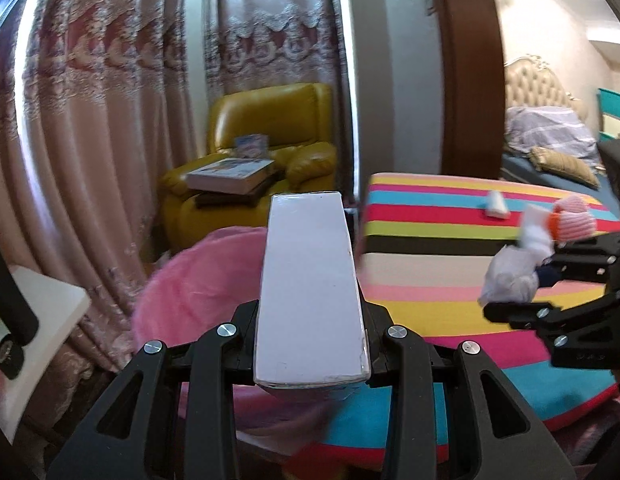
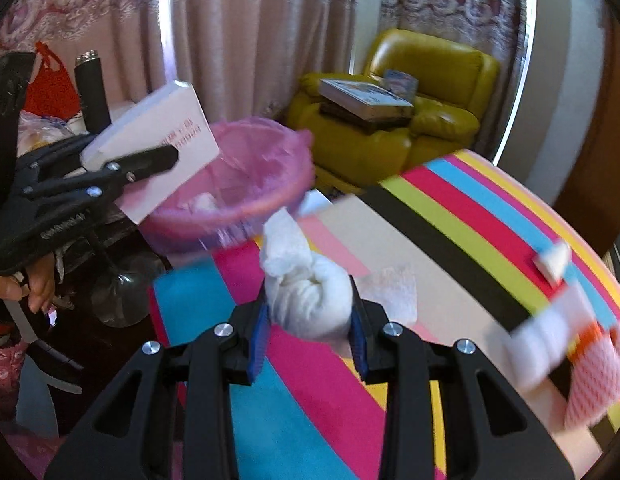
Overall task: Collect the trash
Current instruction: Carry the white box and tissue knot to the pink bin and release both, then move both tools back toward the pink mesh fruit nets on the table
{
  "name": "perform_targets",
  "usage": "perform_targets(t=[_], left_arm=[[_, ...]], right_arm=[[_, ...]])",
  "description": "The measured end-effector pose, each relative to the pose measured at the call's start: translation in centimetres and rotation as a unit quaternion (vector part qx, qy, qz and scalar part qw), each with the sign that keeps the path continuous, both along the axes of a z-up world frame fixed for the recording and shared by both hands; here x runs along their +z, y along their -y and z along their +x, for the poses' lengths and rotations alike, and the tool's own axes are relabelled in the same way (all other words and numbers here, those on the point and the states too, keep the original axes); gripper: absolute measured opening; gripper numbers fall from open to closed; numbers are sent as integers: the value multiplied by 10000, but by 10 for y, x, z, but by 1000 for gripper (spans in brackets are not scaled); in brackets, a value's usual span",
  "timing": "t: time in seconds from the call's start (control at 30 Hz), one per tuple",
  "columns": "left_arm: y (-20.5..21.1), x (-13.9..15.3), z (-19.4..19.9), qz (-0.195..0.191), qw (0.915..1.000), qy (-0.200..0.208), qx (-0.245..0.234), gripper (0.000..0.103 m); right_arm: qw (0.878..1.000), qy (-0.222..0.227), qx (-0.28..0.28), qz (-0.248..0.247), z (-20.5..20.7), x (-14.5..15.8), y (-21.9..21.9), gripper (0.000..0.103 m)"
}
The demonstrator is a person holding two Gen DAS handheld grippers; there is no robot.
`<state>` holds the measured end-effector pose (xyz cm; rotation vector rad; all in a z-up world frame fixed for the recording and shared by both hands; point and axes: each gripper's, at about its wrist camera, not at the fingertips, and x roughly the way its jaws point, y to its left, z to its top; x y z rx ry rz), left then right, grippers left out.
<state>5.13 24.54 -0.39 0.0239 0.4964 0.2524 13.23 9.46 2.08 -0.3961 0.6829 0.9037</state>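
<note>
Both claws are gripping trash: my left claw (image 1: 310,344) is clamping a stiff, light box (image 1: 310,288) near its end, my right claw (image 2: 307,336) is squeezing a soft tissue wad (image 2: 305,296) mid-bulge. I'm steering toward the bin (image 2: 229,192) at eleven o'clock.

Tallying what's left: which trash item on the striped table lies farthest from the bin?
The pink mesh sleeve, at the table's near-right edge; the small white scrap lies closer.

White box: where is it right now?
The white box is clamped in the left gripper, held over the pink-lined bin just off the striped table's edge, yellow armchair behind.
</note>
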Motion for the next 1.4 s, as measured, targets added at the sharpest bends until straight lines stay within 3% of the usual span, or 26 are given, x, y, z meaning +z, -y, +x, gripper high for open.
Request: perform_targets(t=[0.33, 0.67, 0.7, 0.8, 0.87, 0.9, 0.93, 0.97, 1.2, 1.4], left_arm=[[-82, -16, 1, -516, 9972, -143, 525, 34], [-109, -19, 18, -692, 9952, -157, 674, 34], [-109, -19, 20, -680, 9952, -155, 680, 34], [-111, -20, 28, -567, 9953, -134, 770, 34], [-112, -19, 29, -484, 9948, -127, 888, 39], [-112, -18, 28, -442, 9944, -96, 951, 56], [-111, -17, 25, -427, 9941, -59, 991, 82], [-109, -15, 20, -398, 9933, 57, 1085, 90], [-78, -2, -4, -122, 9930, 403, 1107, 96], [-17, 4, 3, -379, 9969, 583, 366, 96]], right_arm=[[9990, 51, 426, 115, 18, 18, -93, 34], [9978, 232, 570, 247, 41, 24, -142, 39], [9975, 248, 595, 275, 44, 24, -144, 44], [9962, 286, 738, 367, 48, 26, -146, 78], [9958, 375, 693, 471, 50, 31, -141, 79], [9954, 339, 692, 575, 51, 35, -134, 79], [9950, 347, 645, 679, 51, 40, -126, 79], [9945, 384, 598, 772, 51, 45, -117, 79], [9912, 749, 336, 1035, 37, 64, -40, 84], [9919, 858, -240, 902, 22, 50, 43, 87]])
